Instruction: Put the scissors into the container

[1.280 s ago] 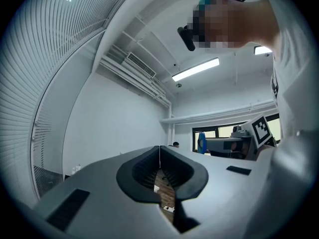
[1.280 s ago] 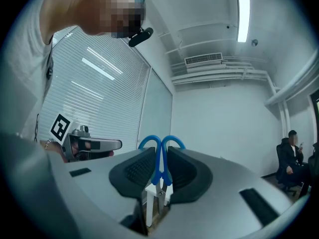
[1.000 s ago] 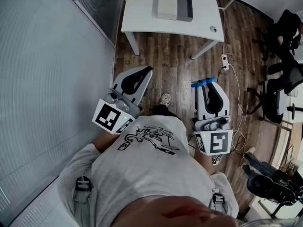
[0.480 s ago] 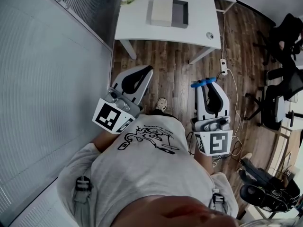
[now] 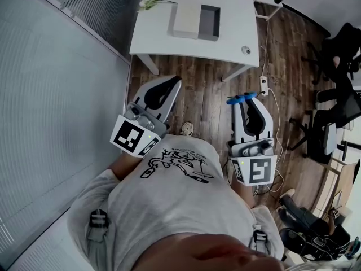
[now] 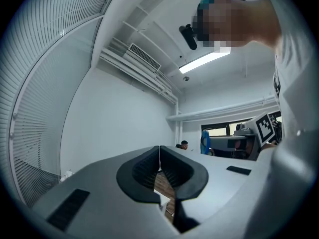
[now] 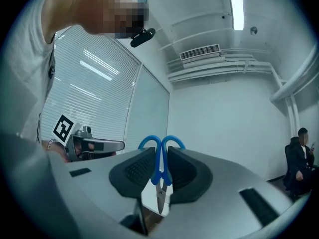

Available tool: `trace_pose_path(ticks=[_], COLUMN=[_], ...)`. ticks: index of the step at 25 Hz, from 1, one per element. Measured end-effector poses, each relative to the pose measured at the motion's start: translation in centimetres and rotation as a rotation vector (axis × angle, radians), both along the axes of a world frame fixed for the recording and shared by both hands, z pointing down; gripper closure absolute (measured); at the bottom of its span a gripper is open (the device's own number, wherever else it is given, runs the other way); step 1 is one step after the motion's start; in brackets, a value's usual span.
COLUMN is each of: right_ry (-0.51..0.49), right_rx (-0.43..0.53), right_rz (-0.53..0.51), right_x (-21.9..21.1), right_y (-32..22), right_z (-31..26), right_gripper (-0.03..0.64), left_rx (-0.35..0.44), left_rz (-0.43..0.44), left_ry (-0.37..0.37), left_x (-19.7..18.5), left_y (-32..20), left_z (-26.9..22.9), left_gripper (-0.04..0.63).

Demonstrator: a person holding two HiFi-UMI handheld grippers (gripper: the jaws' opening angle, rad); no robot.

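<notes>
Blue-handled scissors [image 7: 160, 167] are clamped between the pads of my right gripper [image 7: 160, 169], handles up and blades pointing down toward me. In the head view the same scissors [image 5: 241, 99] stick out sideways at the tip of the right gripper [image 5: 248, 99], held over the wooden floor. My left gripper [image 5: 175, 83] is held level beside it, jaws pressed together with nothing between them; in its own view the left gripper [image 6: 159, 158] shows its pads meeting. The grey open container [image 5: 210, 22] sits on the white table [image 5: 163, 33] ahead, next to a closed beige box [image 5: 186, 19].
A wall of blinds [image 5: 51, 106] runs along the left. A power strip with cables [image 5: 263, 86] lies on the floor near the right table leg. Office chairs [image 5: 333, 123] stand to the right. A small plant [image 5: 148, 0] sits at the table's left corner.
The table with the container has shifted left and slightly down in the head view. Both grippers keep the same pose, scissors still held.
</notes>
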State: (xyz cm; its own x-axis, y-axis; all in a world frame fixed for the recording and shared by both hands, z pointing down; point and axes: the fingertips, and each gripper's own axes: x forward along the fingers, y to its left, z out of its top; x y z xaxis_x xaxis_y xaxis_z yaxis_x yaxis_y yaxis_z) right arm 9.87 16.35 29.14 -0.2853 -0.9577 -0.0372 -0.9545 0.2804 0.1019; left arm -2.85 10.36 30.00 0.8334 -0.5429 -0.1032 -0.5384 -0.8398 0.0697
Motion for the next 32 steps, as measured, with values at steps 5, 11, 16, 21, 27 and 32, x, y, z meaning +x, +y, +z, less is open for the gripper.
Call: trace_pose_path(ticks=[5, 11, 16, 21, 27, 32], right_ry=[-0.002, -0.002, -0.007, -0.01, -0.007, -0.004], right_rx=[-0.01, -0.015, -0.021, -0.019, -0.019, -0.024], right_rz=[-0.014, -0.034, -0.045, -0.048, -0.049, -0.048], right_x=[1.6, 2.3, 2.2, 2.4, 2.6, 2.5], right_y=[-1.4, -2.3, -3.4, -5.1, -7.4, -10.0], right_z=[0.1, 0.5, 0.9, 0.4, 0.6, 1.1], right_gripper=[0.532, 0.532, 0.532, 0.532, 0.532, 0.532], left_rx=[0.0, -0.017, -0.024, -0.026, -0.027, -0.032], left_rz=[-0.014, -0.035, -0.049, -0.05, -0.043, -0.041], left_ry=[0.006, -0.001, -0.007, -0.012, -0.009, -0.007], left_x=[1.5, 2.0, 1.6, 1.9, 2.4, 2.3], left_y=[-1.2, -1.6, -2.4, -3.9, -6.3, -8.9], left_z=[-0.2, 0.4, 0.8, 0.4, 0.7, 1.3], left_gripper=[0.574, 0.574, 0.574, 0.574, 0.574, 0.574])
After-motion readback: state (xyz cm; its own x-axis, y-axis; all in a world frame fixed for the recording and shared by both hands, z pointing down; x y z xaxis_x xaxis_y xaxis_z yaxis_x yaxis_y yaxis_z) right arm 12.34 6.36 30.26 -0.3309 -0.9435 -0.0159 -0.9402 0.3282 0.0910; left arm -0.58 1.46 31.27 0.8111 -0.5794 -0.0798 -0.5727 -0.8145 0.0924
